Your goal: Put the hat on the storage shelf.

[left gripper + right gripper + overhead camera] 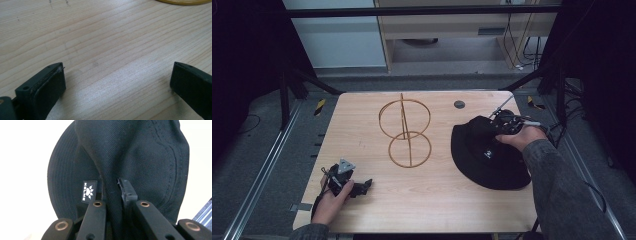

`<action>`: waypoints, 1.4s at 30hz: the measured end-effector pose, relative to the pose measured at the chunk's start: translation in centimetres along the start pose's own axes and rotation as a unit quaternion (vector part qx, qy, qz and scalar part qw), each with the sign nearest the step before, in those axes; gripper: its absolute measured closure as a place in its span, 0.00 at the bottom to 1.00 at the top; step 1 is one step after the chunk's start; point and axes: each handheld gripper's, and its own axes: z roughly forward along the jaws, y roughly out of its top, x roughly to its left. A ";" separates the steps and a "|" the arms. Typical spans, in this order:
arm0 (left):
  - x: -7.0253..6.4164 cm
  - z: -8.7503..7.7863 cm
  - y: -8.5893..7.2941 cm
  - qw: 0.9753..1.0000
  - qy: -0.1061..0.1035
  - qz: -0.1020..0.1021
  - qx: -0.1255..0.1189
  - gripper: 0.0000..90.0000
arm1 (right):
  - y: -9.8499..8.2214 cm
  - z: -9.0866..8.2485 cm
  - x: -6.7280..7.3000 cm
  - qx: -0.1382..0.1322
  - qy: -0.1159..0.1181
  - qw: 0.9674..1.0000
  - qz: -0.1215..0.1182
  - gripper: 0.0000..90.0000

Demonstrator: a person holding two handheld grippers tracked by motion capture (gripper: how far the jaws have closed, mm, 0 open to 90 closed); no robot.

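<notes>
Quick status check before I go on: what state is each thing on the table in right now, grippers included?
Black hat: lying on the table, crown fabric pinched into a fold.
Right gripper: shut on the hat's crown fold.
Left gripper: open, nothing between the jaws, low over bare wood.
Wire stand: upright near the middle of the table, untouched, with nothing on it.
Table: wooden top, carrying the hat and the stand.

Right tongs on black hat; left tongs on table.
</notes>
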 end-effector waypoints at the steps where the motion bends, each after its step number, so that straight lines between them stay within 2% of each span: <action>1: 0.0 0.0 0.0 1.000 0.000 0.001 0.001 0.00 | 0.0 -0.1 0.0 -0.002 0.001 1.000 0.000 0.95; 5: 0.0 0.0 0.0 1.000 0.000 0.002 0.001 0.00 | -0.2 -0.6 -0.1 -0.013 -0.002 1.000 0.002 0.96; 12: 0.0 0.0 0.0 1.000 0.000 0.002 0.001 0.00 | -0.6 -2.7 -0.3 -0.048 -0.001 0.999 0.008 0.97; 14: 0.0 0.0 0.0 1.000 0.000 0.002 0.001 0.00 | -0.8 -3.4 -0.2 -0.061 0.003 0.998 0.010 0.97; 15: 0.0 0.0 0.0 1.000 0.000 0.002 0.002 0.00 | -0.9 -4.0 0.0 -0.076 0.003 0.997 0.007 0.97; 20: 0.0 0.0 0.0 1.000 -0.001 0.002 0.002 0.00 | -1.1 -5.1 0.5 -0.098 0.001 0.995 0.005 0.97; 23: 0.0 0.0 0.0 1.000 -0.001 0.002 0.002 0.00 | -1.5 -6.0 0.8 -0.120 -0.003 0.993 0.006 0.97; 26: 0.0 0.0 0.0 1.000 -0.001 0.002 0.002 0.00 | -1.7 -6.4 1.0 -0.130 -0.006 0.992 0.004 0.97; 29: 0.0 0.0 0.0 1.000 -0.001 0.001 0.001 0.00 | -2.1 -7.4 1.6 -0.153 -0.007 0.988 -0.001 0.97; 32: 0.0 0.0 0.0 1.000 -0.001 0.001 0.001 0.00 | -2.3 -7.8 1.9 -0.164 -0.002 0.986 0.001 0.97; 33: 0.0 0.0 0.0 1.000 -0.001 0.001 0.001 0.00 | -2.5 -8.0 2.1 -0.174 0.002 0.985 0.004 0.97; 42: 0.0 0.0 0.0 1.000 0.000 0.002 0.002 0.00 | -3.3 -9.2 2.7 -0.200 0.005 0.980 0.003 0.97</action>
